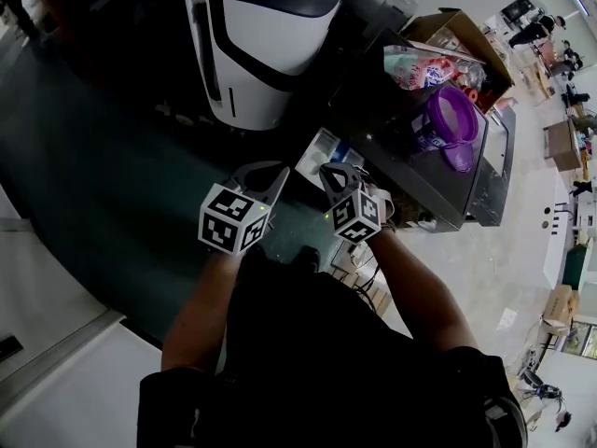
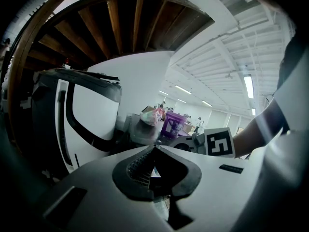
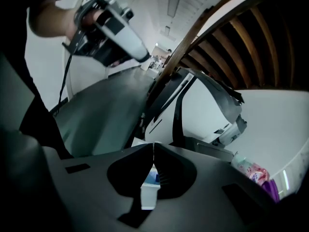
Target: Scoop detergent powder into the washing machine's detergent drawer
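Observation:
The washing machine [image 1: 410, 171] is a dark box at the right, with a white drawer [image 1: 320, 153] sticking out of its near-left corner. On its top stand a purple tub [image 1: 453, 116] and a pink and green detergent bag [image 1: 416, 67]. My left gripper [image 1: 269, 181] and my right gripper [image 1: 338, 172] hover side by side just short of the drawer, both shut with nothing between the jaws. The left gripper view shows its tips [image 2: 154, 146] meeting, with the purple tub [image 2: 173, 123] and bag [image 2: 151, 114] beyond. Behind the right gripper's closed tips [image 3: 153, 144] the drawer [image 3: 149, 183] shows through the gap.
A large white and black appliance [image 1: 261, 45] stands at the far left of the washing machine, on a dark green floor mat [image 1: 121, 203]. An open cardboard box [image 1: 459, 34] sits behind the bag. People and desks fill the far right of the room.

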A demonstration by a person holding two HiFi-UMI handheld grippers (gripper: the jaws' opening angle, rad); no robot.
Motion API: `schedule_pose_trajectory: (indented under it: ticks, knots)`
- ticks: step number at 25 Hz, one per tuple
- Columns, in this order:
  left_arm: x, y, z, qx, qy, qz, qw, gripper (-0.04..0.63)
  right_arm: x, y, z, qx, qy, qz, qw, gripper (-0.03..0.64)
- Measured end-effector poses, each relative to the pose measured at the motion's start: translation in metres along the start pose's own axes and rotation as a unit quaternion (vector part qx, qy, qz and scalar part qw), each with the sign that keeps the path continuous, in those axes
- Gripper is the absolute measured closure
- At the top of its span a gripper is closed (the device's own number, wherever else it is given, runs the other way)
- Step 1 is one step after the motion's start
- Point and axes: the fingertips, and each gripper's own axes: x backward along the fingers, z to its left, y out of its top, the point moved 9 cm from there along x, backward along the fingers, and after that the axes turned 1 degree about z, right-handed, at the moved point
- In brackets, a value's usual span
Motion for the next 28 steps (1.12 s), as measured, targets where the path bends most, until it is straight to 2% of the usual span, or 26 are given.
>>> schedule_pose_trajectory:
  ticks: [4, 8, 15, 18, 22, 24, 28]
  knots:
    - [-0.008, 0.01, -0.01, 0.003, 0.014, 0.002, 0.9999, 0.588, 0.015, -0.004, -0.02, -0.059, 0.007, -0.043, 0.997, 0.597]
    - [-0.018, 0.022, -0.021, -0.007, 0.026, 0.007, 0.9996, 0.588, 0.03, -0.012, -0.04, -0.125, 0.02, -0.086, 0.988, 0.597]
    - [-0.028, 0.047, -0.035, -0.021, 0.041, 0.006, 0.9989, 0.588, 0.053, -0.031, -0.074, -0.268, 0.052, -0.159, 0.949, 0.597]
    - [-0.033, 0.059, -0.04, -0.029, 0.041, 0.003, 0.9987, 0.588, 0.063, -0.047, -0.09, -0.334, 0.066, -0.189, 0.921, 0.597]
    - [-0.037, 0.076, -0.046, -0.038, 0.04, -0.004, 0.9985, 0.588, 0.08, -0.069, -0.11, -0.431, 0.081, -0.229, 0.869, 0.597]
    - [-0.038, 0.085, -0.049, -0.048, 0.04, -0.007, 0.998, 0.588, 0.092, -0.078, -0.118, -0.454, 0.079, -0.245, 0.853, 0.597]
    - [-0.037, 0.102, -0.055, -0.069, 0.04, -0.015, 0.9967, 0.588, 0.118, -0.089, -0.132, -0.479, 0.066, -0.28, 0.829, 0.597]
